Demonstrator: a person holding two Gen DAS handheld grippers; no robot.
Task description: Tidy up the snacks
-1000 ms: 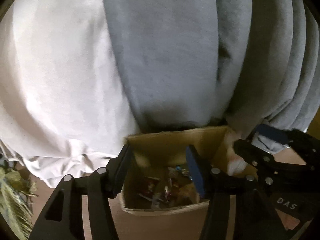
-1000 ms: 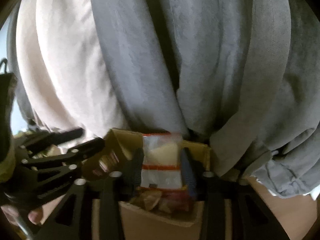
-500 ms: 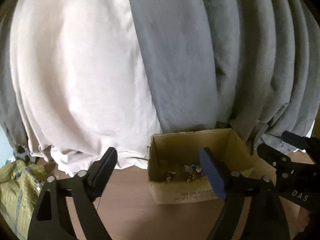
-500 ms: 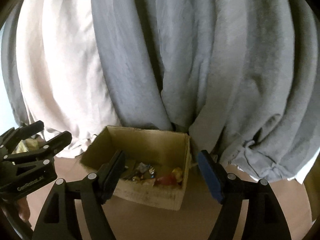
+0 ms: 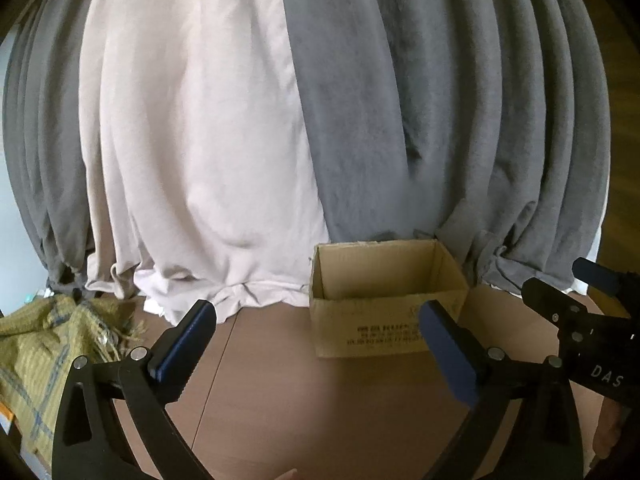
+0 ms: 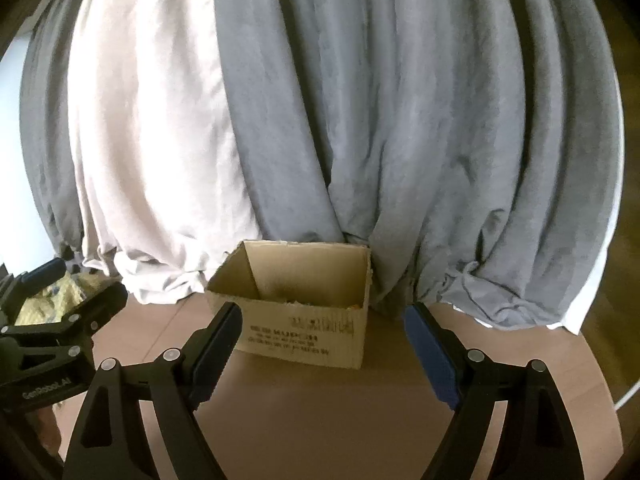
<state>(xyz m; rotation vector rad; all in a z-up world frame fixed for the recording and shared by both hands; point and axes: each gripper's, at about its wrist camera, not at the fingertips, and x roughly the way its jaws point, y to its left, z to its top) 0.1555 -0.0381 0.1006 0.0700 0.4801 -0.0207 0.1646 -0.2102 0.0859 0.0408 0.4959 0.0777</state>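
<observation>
my L gripper (image 5: pixel 316 322) spread, holds nothing | my R gripper (image 6: pixel 322 324) spread, holds nothing | cardboard box (image 6: pixel 304 330) far-centre on brown floor (image 6: pixel 320 420), touching curtains (image 6: pixel 360 120) | open top, dark print on near face; contents barely visible

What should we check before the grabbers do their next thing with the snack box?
1. Left gripper jaws wide open, nothing held: ok.
2. Right gripper jaws wide open, nothing held: ok.
3. Open-topped brown cardboard box standing upright on the brown floor: ok.
4. Both grippers clear of the box, not touching it: ok.
5. Snacks settled inside the box: cannot tell, only a sliver shows over the rim.
6. More snacks left outside to collect: cannot tell; none in view.
</observation>
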